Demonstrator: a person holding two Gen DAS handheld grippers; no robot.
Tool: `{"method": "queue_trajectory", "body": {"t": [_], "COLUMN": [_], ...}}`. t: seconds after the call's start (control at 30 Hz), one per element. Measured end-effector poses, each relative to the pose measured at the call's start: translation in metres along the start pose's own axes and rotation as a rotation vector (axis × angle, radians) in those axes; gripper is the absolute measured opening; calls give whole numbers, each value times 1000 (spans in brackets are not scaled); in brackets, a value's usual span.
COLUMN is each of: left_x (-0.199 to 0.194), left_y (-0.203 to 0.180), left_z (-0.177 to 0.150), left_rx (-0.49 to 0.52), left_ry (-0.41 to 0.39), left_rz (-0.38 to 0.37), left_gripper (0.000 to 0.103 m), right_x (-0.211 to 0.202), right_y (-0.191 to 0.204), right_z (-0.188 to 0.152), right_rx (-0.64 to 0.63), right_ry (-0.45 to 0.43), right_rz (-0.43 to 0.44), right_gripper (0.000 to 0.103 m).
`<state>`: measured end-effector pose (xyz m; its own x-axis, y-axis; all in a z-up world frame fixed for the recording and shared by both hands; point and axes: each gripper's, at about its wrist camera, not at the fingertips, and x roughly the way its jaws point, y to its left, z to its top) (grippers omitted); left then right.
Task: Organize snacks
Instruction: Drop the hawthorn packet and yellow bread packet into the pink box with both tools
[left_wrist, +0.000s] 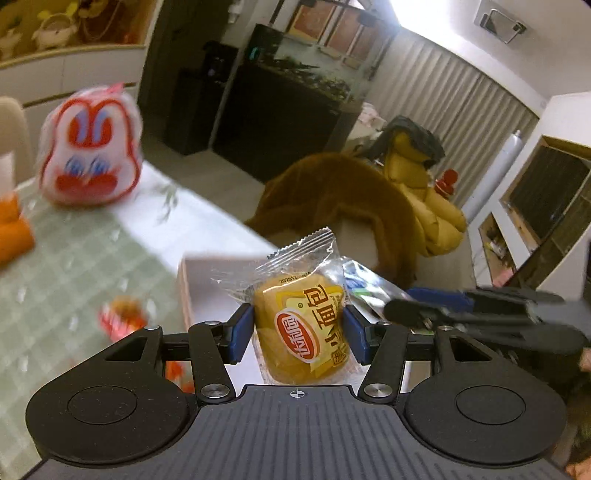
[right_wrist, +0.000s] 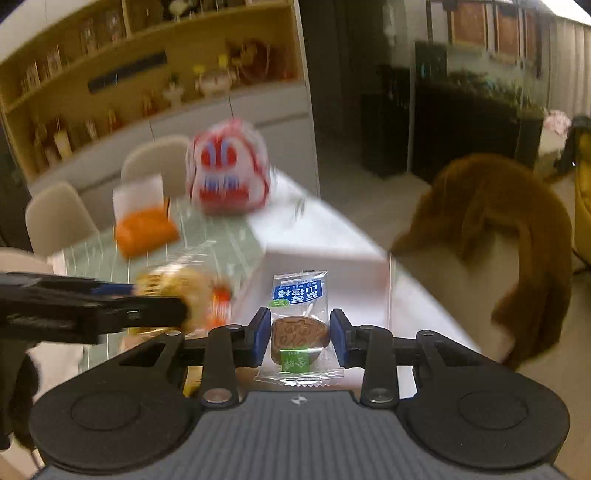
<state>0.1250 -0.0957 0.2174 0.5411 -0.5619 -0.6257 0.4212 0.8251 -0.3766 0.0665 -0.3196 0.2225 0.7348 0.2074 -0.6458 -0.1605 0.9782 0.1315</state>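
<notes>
1. Closest to my left wrist camera, the left gripper (left_wrist: 299, 328) pinches a small bread packet (left_wrist: 301, 325) between its blue pads (left_wrist: 242, 332); both pads press the sides of the yellow bun inside, and the crimped clear top of the wrapper stands above them.
2. On my right wrist camera, the right gripper (right_wrist: 299, 338) pinches a lollipop packet (right_wrist: 300, 325). Its blue pads (right_wrist: 261, 336) touch the clear wrapper on either side of the brown candy disc, with the blue label end pointing away from me.
3. Both packets are held up off the table (left_wrist: 92, 251), which carries a pale green checked cloth.
4. Just past the held snacks I see a white box (right_wrist: 325, 254) sitting near the table's edge; its open top shows in the left view.
5. From the right view, the left gripper comes in from the left side at about the same height, its packet blurred. From the left view, the right gripper (left_wrist: 424, 306) crosses in from the right side.
6. Below my left gripper, a red-and-orange wrapped snack (left_wrist: 123, 317) lies on the cloth beside the box, too blurred to read.
7. Farther back on the table stand an orange packet (right_wrist: 146, 229) and a white bag with a red and blue face (right_wrist: 227, 173), near each other.
8. Beyond the table edge, a brown furry coat (right_wrist: 491, 218) is draped over a chair.
</notes>
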Motion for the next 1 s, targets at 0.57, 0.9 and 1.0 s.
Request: {"method": "queue_trajectory", "body": {"t": [0.57, 0.9, 1.0], "left_x": [68, 27, 14], "left_y": [51, 94, 113], "left_z": [-56, -160, -170], "left_rx": [-179, -206, -272], "left_ry": [127, 193, 177], "left_rz": [-30, -6, 130], "left_gripper": [57, 52, 41], "right_x": [79, 35, 39], "right_y": [-73, 33, 68], "right_z": [-68, -166, -180], "right_rx": [176, 348, 316], "right_ry": [131, 242, 290], "right_rz": [-102, -102, -49], "right_gripper": [66, 67, 67]}}
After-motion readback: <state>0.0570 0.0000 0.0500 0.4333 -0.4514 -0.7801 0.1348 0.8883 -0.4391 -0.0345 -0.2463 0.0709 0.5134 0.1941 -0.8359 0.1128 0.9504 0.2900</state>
